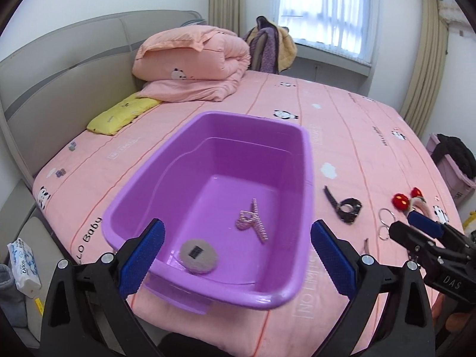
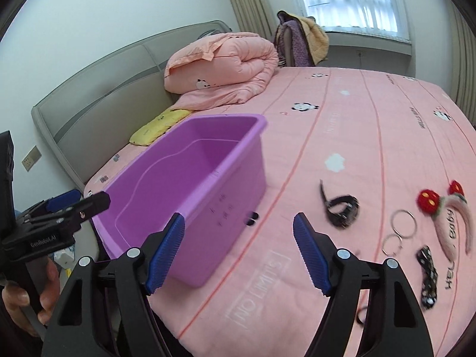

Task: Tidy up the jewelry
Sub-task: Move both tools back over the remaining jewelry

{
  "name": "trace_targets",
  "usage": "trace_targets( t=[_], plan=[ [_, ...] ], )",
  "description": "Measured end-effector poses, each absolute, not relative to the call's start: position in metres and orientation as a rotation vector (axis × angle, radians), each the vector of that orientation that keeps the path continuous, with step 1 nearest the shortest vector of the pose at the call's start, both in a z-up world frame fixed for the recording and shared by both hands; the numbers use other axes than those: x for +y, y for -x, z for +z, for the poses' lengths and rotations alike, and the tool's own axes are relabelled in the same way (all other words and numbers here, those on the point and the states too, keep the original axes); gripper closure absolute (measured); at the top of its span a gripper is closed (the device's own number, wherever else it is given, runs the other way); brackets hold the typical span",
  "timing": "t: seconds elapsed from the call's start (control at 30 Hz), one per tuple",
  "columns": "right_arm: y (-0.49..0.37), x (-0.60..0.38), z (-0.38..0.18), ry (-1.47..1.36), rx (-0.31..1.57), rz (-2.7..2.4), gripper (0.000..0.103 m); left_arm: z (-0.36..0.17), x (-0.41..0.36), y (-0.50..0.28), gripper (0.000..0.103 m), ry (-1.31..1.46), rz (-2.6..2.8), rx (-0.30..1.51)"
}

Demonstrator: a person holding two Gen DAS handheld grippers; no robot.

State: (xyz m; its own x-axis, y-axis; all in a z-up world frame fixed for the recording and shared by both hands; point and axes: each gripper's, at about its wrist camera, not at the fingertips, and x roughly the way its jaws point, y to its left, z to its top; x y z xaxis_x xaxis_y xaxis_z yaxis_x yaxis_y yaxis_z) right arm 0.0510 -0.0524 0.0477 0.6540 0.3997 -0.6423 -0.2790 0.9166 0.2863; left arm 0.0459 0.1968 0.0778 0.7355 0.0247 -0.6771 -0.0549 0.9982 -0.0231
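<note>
A purple plastic bin (image 1: 306,160) stands on the pink bed sheet. Inside it lie a pink toothed hair claw (image 1: 253,223) and a round grey pad (image 1: 198,256). My left gripper (image 1: 238,229) hovers open over the bin's near rim, nothing between its blue pads. To the right of the bin (image 2: 238,136) lie a black watch (image 2: 342,208), two metal rings (image 2: 398,229), a pink headband with red mushrooms (image 2: 449,217) and a black patterned strap (image 2: 428,276). My right gripper (image 2: 239,220) is open and empty above the sheet, short of these items.
A folded pink quilt (image 1: 193,59) and a yellow pillow (image 1: 122,113) lie by the headboard. A tissue pack (image 1: 23,261) sits left of the bed. Another bin with dark clothes (image 1: 452,160) stands at the right. A hand (image 2: 17,306) holds the left gripper's handle.
</note>
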Motion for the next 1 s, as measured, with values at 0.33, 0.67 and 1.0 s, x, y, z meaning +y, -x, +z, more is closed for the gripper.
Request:
trace_targets(
  t=[0.33,0.67,1.0],
  plan=[
    [0.004,-0.148,0.031,-0.221,0.788,0.205,0.031,0.064,0.127,-0.022,0.006,0.066,-0.074,0.790],
    [0.055,-0.244,0.010,-0.263,0.795,0.007,0.031,0.016,0.053,-0.009,0.006,0.060,-0.151,0.898],
    [0.092,-0.324,-0.015,-0.305,0.786,-0.163,0.031,-0.021,0.001,-0.016,0.006,0.024,-0.169,0.969]
  ],
)
